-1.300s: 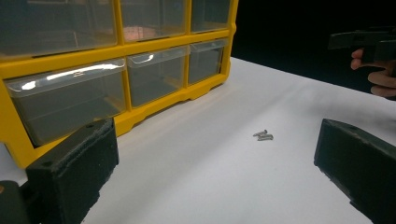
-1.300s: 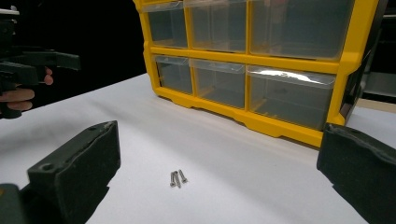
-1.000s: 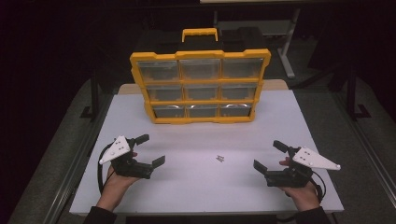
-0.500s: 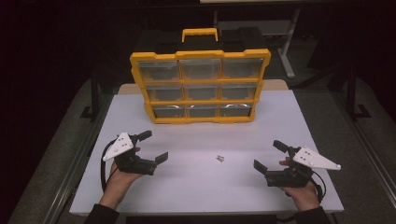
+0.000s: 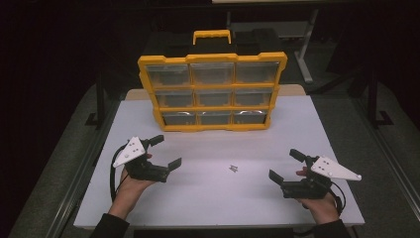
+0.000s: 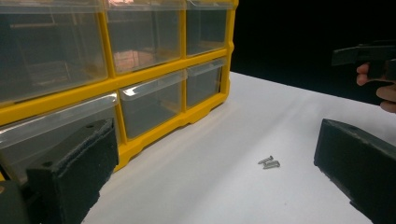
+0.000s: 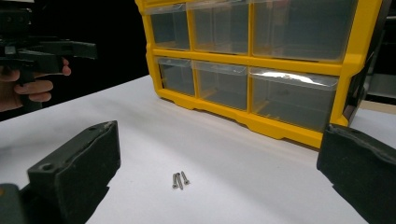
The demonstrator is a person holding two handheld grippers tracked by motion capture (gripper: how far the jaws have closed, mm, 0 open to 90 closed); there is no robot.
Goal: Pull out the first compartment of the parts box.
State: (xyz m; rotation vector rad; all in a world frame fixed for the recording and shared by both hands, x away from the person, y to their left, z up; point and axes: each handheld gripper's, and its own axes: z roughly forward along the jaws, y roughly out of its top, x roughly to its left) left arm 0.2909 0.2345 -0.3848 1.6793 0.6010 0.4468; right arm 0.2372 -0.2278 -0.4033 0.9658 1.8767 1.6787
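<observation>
Three screws lie between two open claws.

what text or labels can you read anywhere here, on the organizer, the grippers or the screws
None: no word, number or brand can be read.
Yellow drawer organizer: clear drawer fronts and frame show no legible label.
Left gripper and right gripper: their grey plates show small dots, no writing.
Screws: too small to show any marking.
White table: no print visible.

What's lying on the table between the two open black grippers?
A small cluster of metal screws on the white table, between the left gripper and right gripper, in the high view.
</observation>
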